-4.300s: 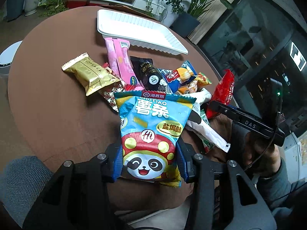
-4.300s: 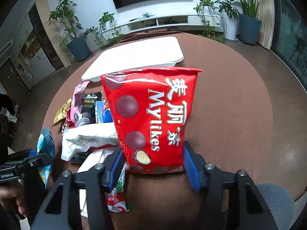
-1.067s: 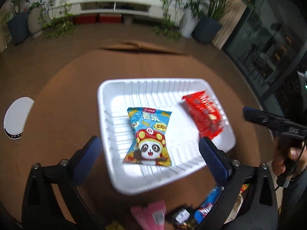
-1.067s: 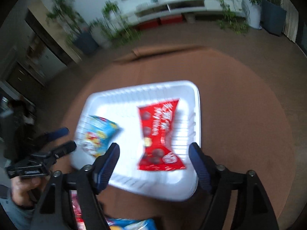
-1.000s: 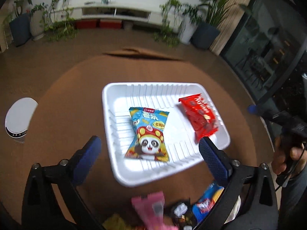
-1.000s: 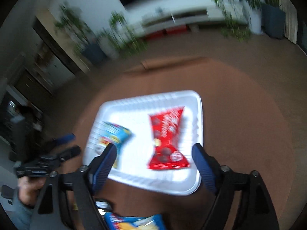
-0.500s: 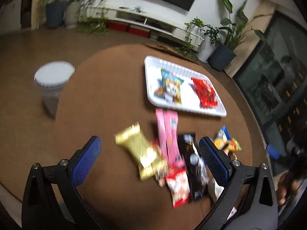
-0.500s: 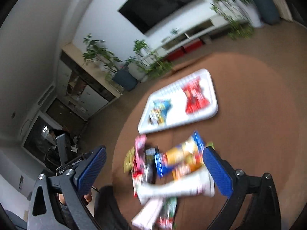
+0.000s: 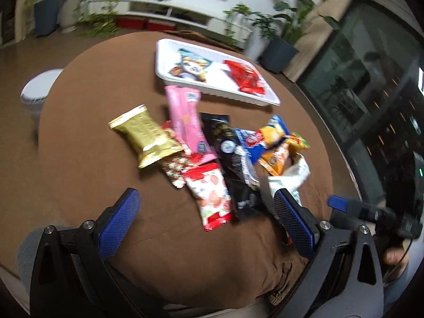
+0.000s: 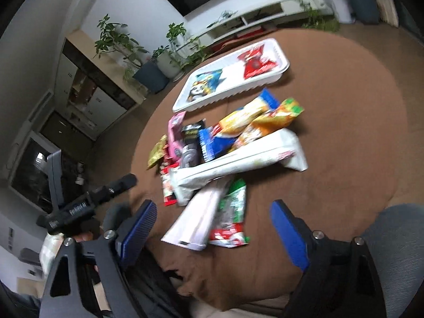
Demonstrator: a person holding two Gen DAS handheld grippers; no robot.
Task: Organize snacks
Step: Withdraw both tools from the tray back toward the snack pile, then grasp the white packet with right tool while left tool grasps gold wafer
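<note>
A white tray (image 9: 169,76) at the far side of the round brown table holds a blue panda chips bag (image 9: 189,65) and a red Mylikes bag (image 9: 245,79); it also shows in the right wrist view (image 10: 283,66). A pile of loose snacks lies nearer: a gold packet (image 9: 145,135), a pink packet (image 9: 185,119), a black packet (image 9: 233,159), a strawberry packet (image 9: 212,193) and a long white packet (image 10: 238,161). My left gripper (image 9: 209,222) is open and empty above the pile's near edge. My right gripper (image 10: 212,238) is open and empty above a white and a green packet (image 10: 230,217).
A white round stool (image 9: 39,90) stands left of the table. Potted plants (image 10: 151,71) and a low white TV shelf (image 9: 169,10) line the far wall. Grey chair fabric (image 10: 397,228) lies by the near table edge.
Both grippers have let go of their bags, which now lie in the tray. Both have pulled back from the tray to the near side, over the snack pile, jaws wide open.
</note>
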